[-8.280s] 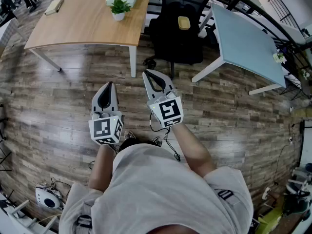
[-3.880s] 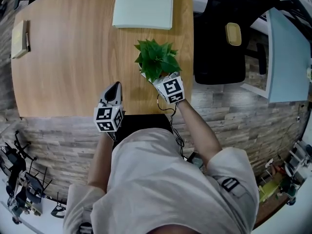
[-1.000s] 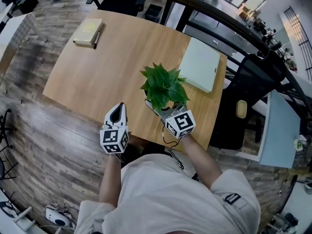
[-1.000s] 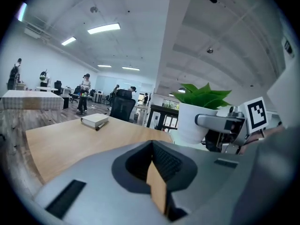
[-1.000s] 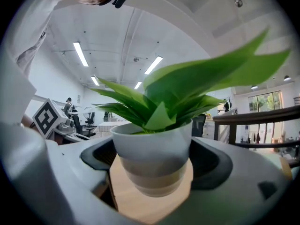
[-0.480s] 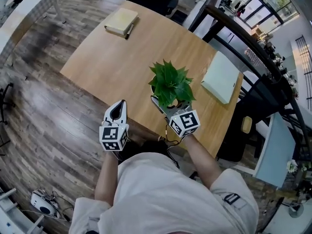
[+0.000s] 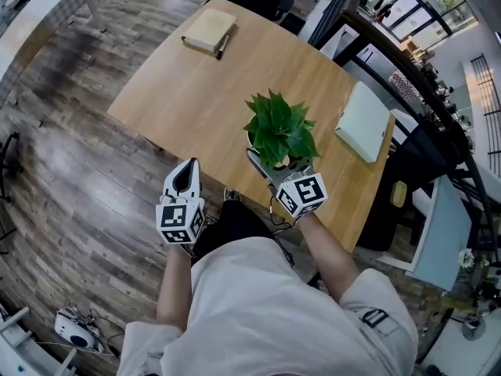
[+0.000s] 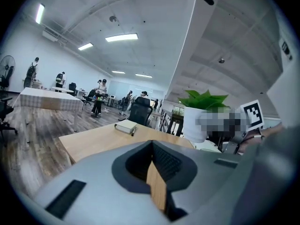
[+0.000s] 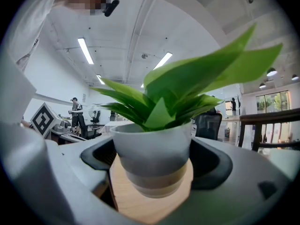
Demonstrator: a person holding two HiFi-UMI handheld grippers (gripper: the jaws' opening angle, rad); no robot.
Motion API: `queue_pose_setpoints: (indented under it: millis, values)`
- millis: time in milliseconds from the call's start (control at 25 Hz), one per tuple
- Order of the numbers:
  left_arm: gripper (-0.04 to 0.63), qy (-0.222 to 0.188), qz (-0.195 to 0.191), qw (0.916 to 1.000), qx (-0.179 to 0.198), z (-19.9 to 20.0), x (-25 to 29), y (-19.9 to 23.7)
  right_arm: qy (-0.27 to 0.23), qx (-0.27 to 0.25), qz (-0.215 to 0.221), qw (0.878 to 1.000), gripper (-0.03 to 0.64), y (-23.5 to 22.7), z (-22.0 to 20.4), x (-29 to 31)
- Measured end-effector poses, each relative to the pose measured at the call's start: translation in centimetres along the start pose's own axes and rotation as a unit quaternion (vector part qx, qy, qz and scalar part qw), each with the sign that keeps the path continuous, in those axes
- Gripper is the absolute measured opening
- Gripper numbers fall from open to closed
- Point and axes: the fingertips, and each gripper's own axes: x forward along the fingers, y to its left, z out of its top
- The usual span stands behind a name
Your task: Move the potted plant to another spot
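The potted plant [image 7: 279, 128] has broad green leaves and a white pot [image 9: 151, 150]. My right gripper [image 7: 268, 165] is shut on the pot, one jaw on each side of it, over the near part of the wooden table [image 7: 196, 92]. In the right gripper view the pot fills the gap of the right gripper [image 9: 152, 161] with wood showing under it; whether it touches the table I cannot tell. My left gripper [image 7: 188, 175] is shut on nothing, at the table's near edge to the plant's left. In its own view the left gripper [image 8: 155, 175] shows a thin slit.
A tan book with a pen [image 7: 208, 31] lies at the table's far corner. A pale green pad [image 7: 362, 121] lies at its right side. A black chair [image 7: 394, 198] and a blue-grey table [image 7: 443, 227] stand to the right. Several people [image 8: 99, 93] are far off.
Earlier the plant stood on the far table and both grippers were empty. Since then my right gripper has closed on the pot. Over the last second the table has shifted in view.
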Motion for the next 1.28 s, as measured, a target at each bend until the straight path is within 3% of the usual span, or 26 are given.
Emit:
queue_pose_setpoints:
  millis: [200, 400, 560, 1000, 1280]
  values:
    - [0.012, 0.014, 0.0, 0.9999, 0.002, -1.0, 0.1, 0.9, 0.007, 0.0, -0.005, 1.0, 0.488, -0.1, -0.5, 0.5]
    - [0.012, 0.015, 0.02, 0.9997, -0.005, 0.8, 1.6, 7.6, 0.017, 0.004, -0.009, 1.0, 0.488, 0.7, -1.4, 5.8]
    - [0.012, 0.02, 0.02, 0.9996, 0.0, 2.0, 3.1, 9.5, 0.015, 0.008, -0.007, 1.0, 0.488, 0.4, -1.2, 8.5]
    - [0.012, 0.052, -0.033, 0.9977, 0.027, 8.0, 14.1, 10.7, 0.011, 0.015, -0.04, 0.999, 0.488, -6.8, 1.0, 16.9]
    - [0.012, 0.066, -0.064, 0.9949, 0.041, 7.9, 17.7, 10.7, -0.001, 0.01, -0.056, 0.998, 0.488, -8.0, 0.7, 18.1]
